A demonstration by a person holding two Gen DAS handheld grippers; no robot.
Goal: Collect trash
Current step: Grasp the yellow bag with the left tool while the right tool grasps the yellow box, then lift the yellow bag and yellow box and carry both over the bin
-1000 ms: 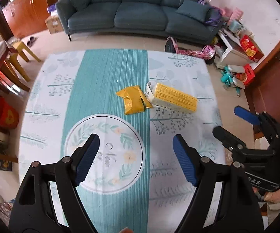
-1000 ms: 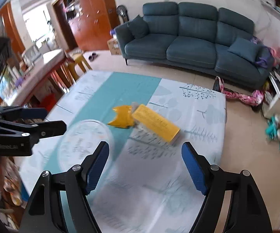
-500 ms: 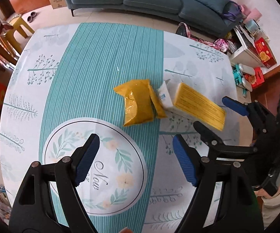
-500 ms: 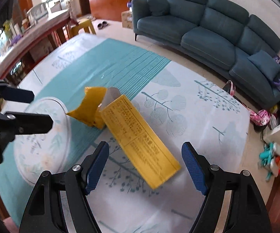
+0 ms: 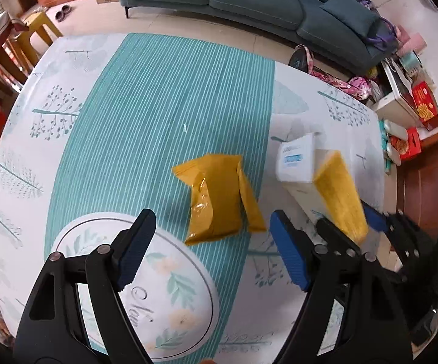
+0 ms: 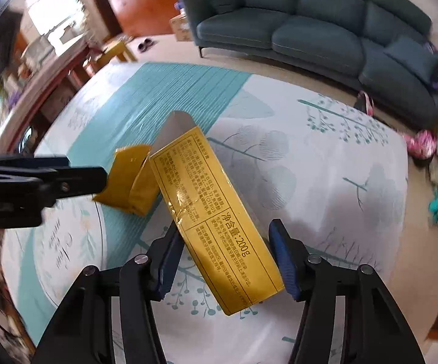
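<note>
A long yellow carton (image 6: 215, 221) with an open white flap lies on the table, and shows in the left wrist view (image 5: 337, 194) too. My right gripper (image 6: 225, 261) is open with its fingers on either side of the carton's near end, apart from it. A crumpled yellow packet (image 5: 219, 197) lies left of the carton, also in the right wrist view (image 6: 130, 182). My left gripper (image 5: 209, 254) is open and empty, just short of the packet.
The table has a teal and white patterned cloth (image 5: 146, 115). A dark teal sofa (image 6: 310, 24) stands beyond the far edge. Toys and boxes (image 5: 407, 112) lie on the floor at the right. Wooden furniture and a yellow stool (image 5: 36, 27) stand at the left.
Both grippers have moved forward and down to the table. The right gripper's fingers now straddle the carton's near end. The left gripper has closed in on the packet.
</note>
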